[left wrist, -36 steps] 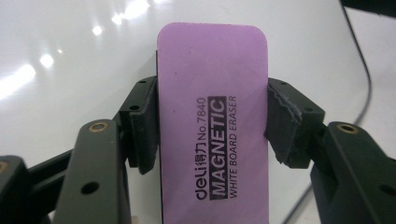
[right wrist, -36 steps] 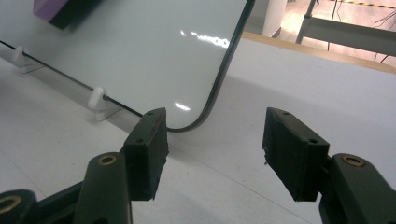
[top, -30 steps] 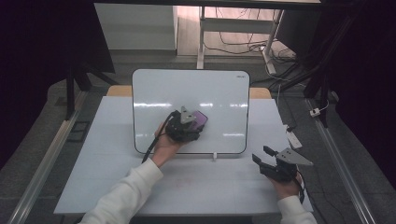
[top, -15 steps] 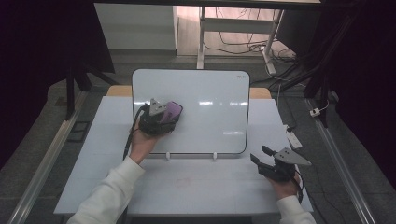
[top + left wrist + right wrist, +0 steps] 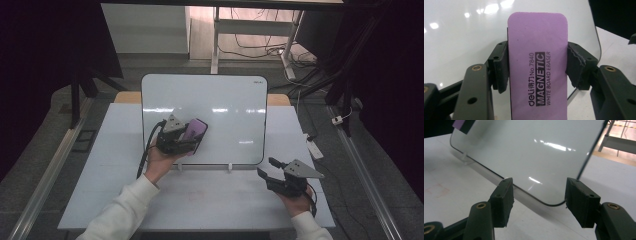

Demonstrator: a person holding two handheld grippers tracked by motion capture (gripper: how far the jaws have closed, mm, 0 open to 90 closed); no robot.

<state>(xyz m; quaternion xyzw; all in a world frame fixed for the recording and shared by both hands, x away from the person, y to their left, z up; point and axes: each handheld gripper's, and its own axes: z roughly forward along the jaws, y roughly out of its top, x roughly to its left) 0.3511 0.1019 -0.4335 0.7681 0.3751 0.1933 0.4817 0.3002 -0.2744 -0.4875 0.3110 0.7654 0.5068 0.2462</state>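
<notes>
The left gripper (image 5: 187,136) has its fingers (image 5: 501,70) clamped on the purple eraser (image 5: 537,65) (against the whiteboard (image 5: 220,110)); the right gripper (image 5: 267,170) fingers (image 5: 502,200) stand apart, empty.

We see a glossy white whiteboard (image 5: 225,115), smooth enough to mirror the ceiling lights, with a thin dark rim. The eraser (image 5: 537,62) has a matt, smooth purple face that looks like plastic, printed in black. The left gripper (image 5: 537,67) has matt black plastic jaws with rough-edged pads and brass-coloured rivets. The table (image 5: 100,165) looks matt white, faintly stained.
</notes>
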